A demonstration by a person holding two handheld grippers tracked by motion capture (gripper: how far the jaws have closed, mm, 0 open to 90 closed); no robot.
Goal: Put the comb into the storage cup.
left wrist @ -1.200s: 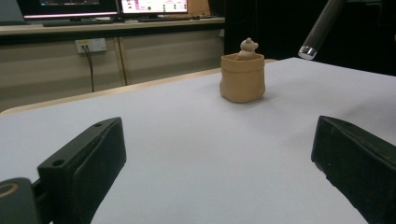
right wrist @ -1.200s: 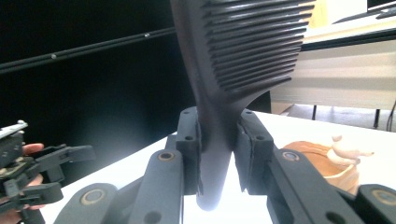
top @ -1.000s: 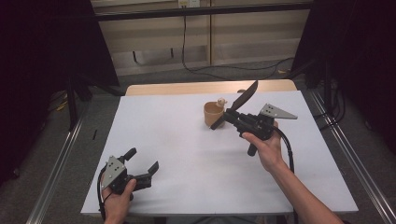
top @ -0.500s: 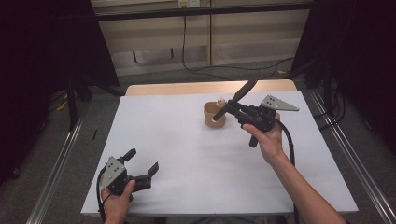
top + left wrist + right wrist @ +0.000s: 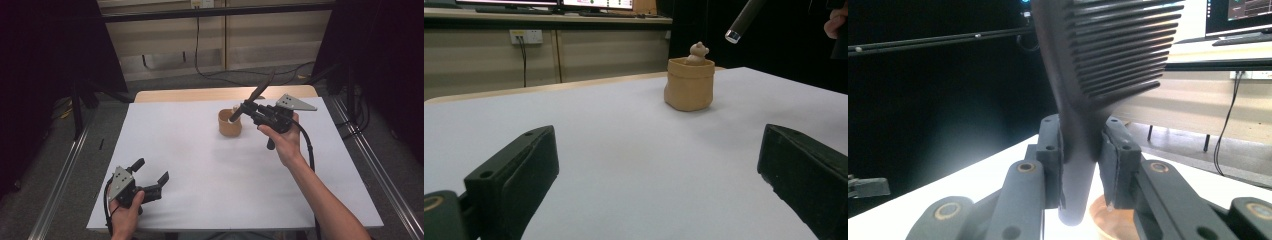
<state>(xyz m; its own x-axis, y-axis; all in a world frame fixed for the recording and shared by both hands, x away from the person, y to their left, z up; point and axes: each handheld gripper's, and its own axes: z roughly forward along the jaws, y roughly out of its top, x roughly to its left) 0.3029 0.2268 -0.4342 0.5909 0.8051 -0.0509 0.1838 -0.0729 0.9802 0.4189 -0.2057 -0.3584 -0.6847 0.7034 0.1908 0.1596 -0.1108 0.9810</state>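
Right gripper (image 5: 248, 106): we see it held above the far right part of the desk (image 5: 200, 165), its fingers (image 5: 1115, 155) clenched on the handle of a dark comb (image 5: 1113, 55).
Comb: in the right gripper view its teeth rise above the fingers and its handle end hangs below them, over the rim of the brown pot (image 5: 230, 123); in the high view its lower tip sits at the pot's mouth, and we cannot tell whether it touches.
Brown pot: it stands upright on the far middle of the desk, just left of the right gripper; in the left gripper view a small tan figure (image 5: 698, 51) pokes out of its top, perhaps a little bear, though it is too small for us to be sure.
Left gripper (image 5: 151, 172): we see it resting at the near left corner of the desk, fingers (image 5: 514, 175) released and spread wide, nothing between them, well apart from the pot.
Writing: we can read no brand or label on the comb, the pot or the grippers; the screens at the back show coloured lines too blurred to read.
Cut off: the comb's top runs out of the right gripper view, and the pot there is largely hidden behind the fingers.
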